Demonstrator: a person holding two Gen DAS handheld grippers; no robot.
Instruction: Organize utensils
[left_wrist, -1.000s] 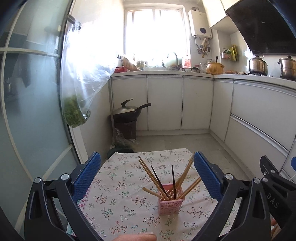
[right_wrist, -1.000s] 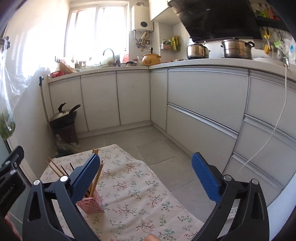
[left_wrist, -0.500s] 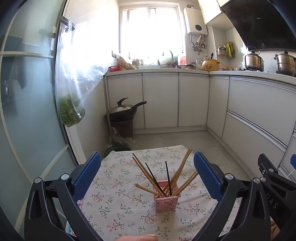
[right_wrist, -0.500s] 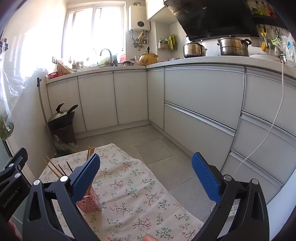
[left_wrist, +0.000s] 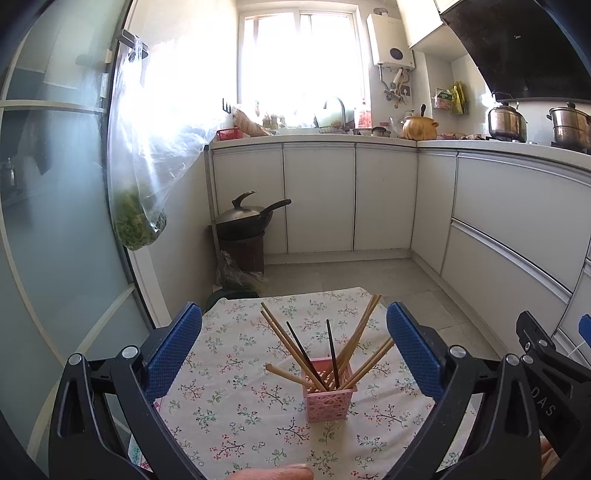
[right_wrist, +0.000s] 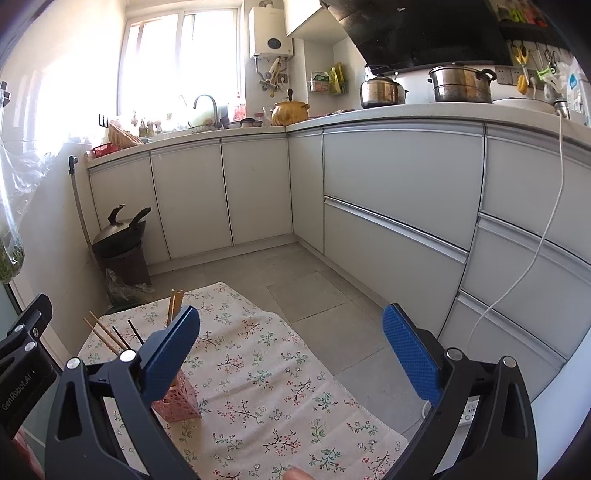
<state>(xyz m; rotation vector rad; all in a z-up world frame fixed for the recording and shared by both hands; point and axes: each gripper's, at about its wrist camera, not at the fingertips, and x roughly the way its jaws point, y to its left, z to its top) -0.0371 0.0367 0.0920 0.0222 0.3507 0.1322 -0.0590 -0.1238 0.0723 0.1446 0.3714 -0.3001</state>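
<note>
Left wrist view. The left gripper (left_wrist: 294, 345) stands spread wide and empty, its blue ribbed pads (left_wrist: 173, 347) framing a small pink perforated plastic holder (left_wrist: 327, 393). The holder stands upright on the floral-print tablecloth (left_wrist: 236, 391), nearer the cloth's right edge than its left and well back from the far edge. Out of it fan light wooden chopsticks (left_wrist: 364, 326) and two dark chopsticks (left_wrist: 331, 349), all leaning at different angles, none lying loose on the cloth. A black part of the right gripper shows at the right border.

Right wrist view. The right gripper (right_wrist: 291, 345) is likewise released and holds nothing; it points past the cloth's right edge towards the grey floor (right_wrist: 325, 295) and white cabinet fronts (right_wrist: 399, 206). The holder (right_wrist: 177, 402) sits at lower left, partly hidden behind the left pad — only the chopstick tips (right_wrist: 173, 306) rise clear.

Handling. The chopsticks are judged light, stiff and smooth, so a single stick may swivel or slip between the pads; the sensible hold is on the exposed upper shaft, across its width. The holder looks light and top-heavy — a sideways pull on one stick could tip it, so steadying its wall with the other gripper seems prudent.
</note>
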